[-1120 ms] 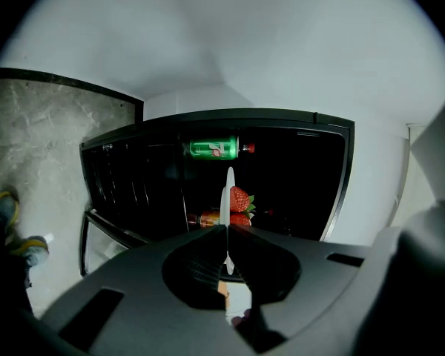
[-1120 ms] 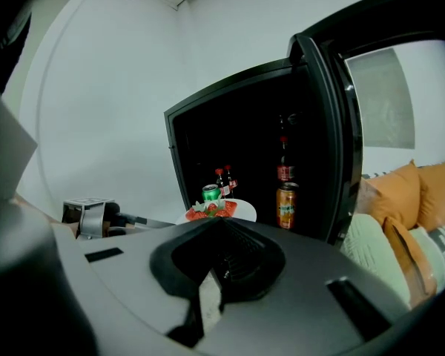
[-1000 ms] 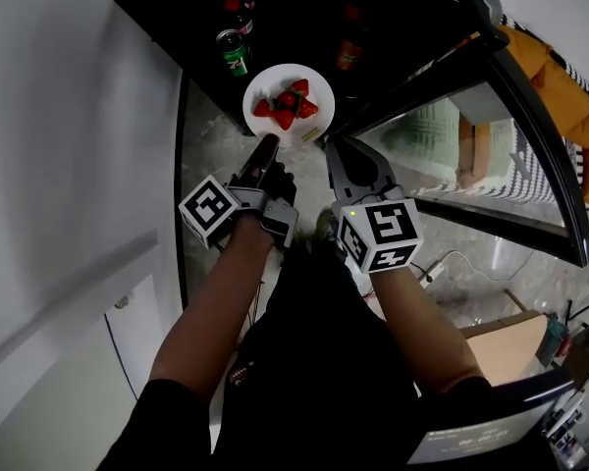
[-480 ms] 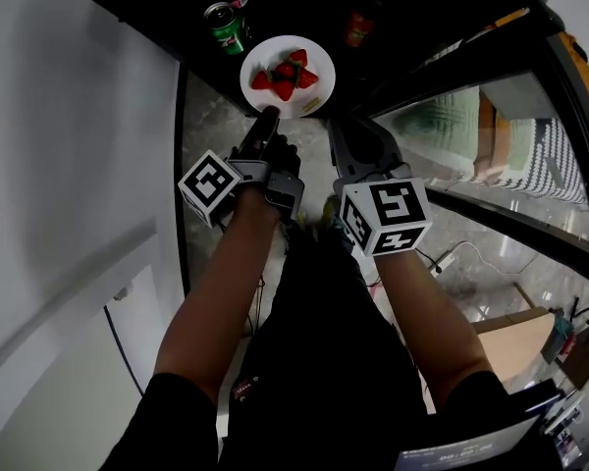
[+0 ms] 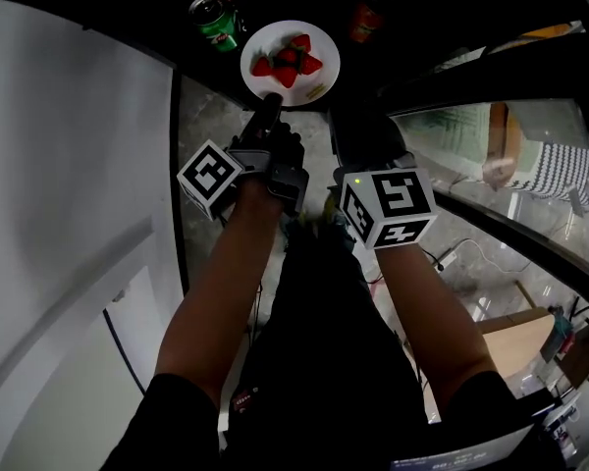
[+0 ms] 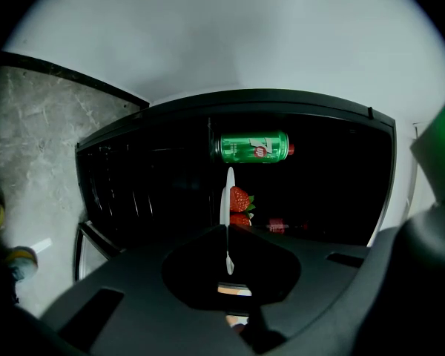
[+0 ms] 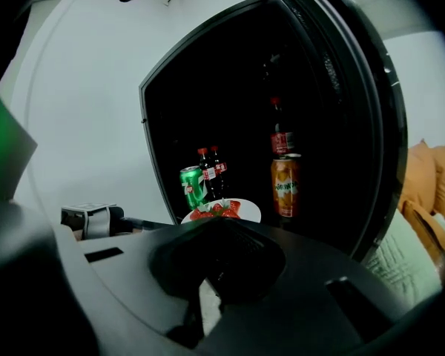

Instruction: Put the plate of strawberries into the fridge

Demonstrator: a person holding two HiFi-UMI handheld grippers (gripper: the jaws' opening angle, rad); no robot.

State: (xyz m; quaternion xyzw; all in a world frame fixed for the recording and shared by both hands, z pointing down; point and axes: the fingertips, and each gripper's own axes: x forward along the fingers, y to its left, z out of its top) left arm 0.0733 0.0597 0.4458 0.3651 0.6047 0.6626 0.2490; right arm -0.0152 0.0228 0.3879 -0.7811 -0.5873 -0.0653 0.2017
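You are at the placing step. Your left gripper is clamped on the near rim of the plate, which it holds level at the mouth of the open fridge, the strawberries piled in its middle. The left gripper view shows the rim pinched edge-on between the jaws. Your right gripper hovers just beside, jaws together on nothing. The plate looks to be at the threshold, not yet resting on a shelf. Next, I judge, you need to carry it further in and set it down flat. A green can stands close on its left, so keep clear of it, and keep the plate level so no berry rolls off.
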